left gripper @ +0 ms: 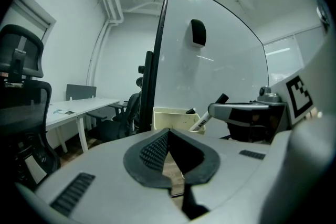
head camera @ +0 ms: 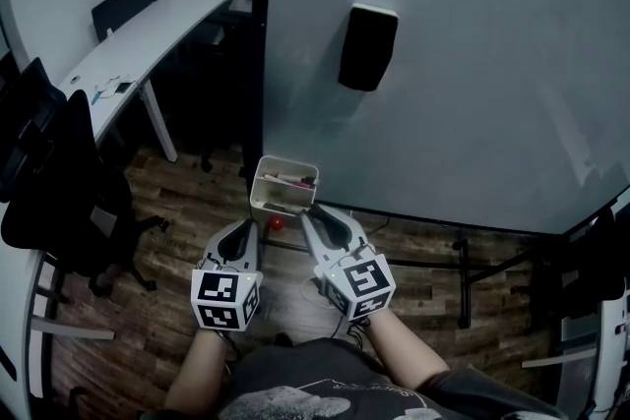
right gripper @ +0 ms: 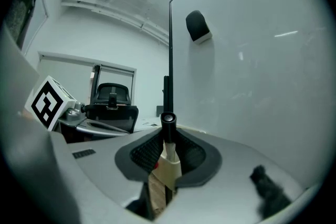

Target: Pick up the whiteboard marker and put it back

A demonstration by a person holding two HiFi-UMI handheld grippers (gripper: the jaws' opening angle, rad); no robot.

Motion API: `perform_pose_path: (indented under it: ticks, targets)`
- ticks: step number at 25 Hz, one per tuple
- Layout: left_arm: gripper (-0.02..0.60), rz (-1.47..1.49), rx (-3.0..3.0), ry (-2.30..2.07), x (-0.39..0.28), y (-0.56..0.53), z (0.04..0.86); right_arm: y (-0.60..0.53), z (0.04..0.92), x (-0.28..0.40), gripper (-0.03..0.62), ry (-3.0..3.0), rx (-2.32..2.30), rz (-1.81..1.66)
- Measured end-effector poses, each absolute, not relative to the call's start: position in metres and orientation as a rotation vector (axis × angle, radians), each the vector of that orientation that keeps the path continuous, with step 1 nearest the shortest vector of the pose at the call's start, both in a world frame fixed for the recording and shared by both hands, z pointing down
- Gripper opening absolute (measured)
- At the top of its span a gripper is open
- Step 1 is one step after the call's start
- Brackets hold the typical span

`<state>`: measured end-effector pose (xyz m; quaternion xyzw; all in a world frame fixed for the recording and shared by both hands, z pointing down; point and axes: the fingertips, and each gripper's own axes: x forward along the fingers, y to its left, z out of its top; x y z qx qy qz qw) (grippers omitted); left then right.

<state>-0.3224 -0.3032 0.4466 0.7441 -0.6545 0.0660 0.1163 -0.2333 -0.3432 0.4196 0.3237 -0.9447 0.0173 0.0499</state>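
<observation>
A whiteboard marker (right gripper: 168,122) with a black cap and white barrel stands between the pads of my right gripper (right gripper: 168,148), which is shut on it. In the left gripper view the same marker (left gripper: 202,121) sticks out slantwise from the right gripper's jaw tips, just in front of the cream tray (left gripper: 169,116). In the head view my right gripper (head camera: 312,214) is at the tray's (head camera: 264,199) near right corner, under the whiteboard (head camera: 472,64). My left gripper (head camera: 243,231) hangs beside it to the left, jaw tips together and nothing between them.
A black eraser (head camera: 367,46) sticks to the whiteboard. More markers (head camera: 288,178) lie in the tray. A small red thing (head camera: 278,223) is on the wooden floor below it. A white desk (head camera: 148,44) and black office chairs (head camera: 59,182) stand to the left.
</observation>
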Motion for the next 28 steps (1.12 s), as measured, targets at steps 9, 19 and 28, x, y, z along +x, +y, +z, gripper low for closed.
perform_pose_path:
  ticks: [9, 19, 28]
  targets:
    - [0.012, 0.177, 2.201, -1.929, -0.299, -0.306, 0.435, -0.341, 0.384, -0.199, 0.080, -2.971, 1.033, 0.104]
    - [0.012, 0.189, 2.165, -1.965, -0.253, -0.277, 0.430, -0.314, 0.376, -0.142, 0.080, -3.008, 1.032, 0.135]
    - [0.012, 0.224, 2.139, -1.983, -0.186, -0.237, 0.431, -0.273, 0.393, -0.066, 0.080, -2.964, 0.993, 0.188]
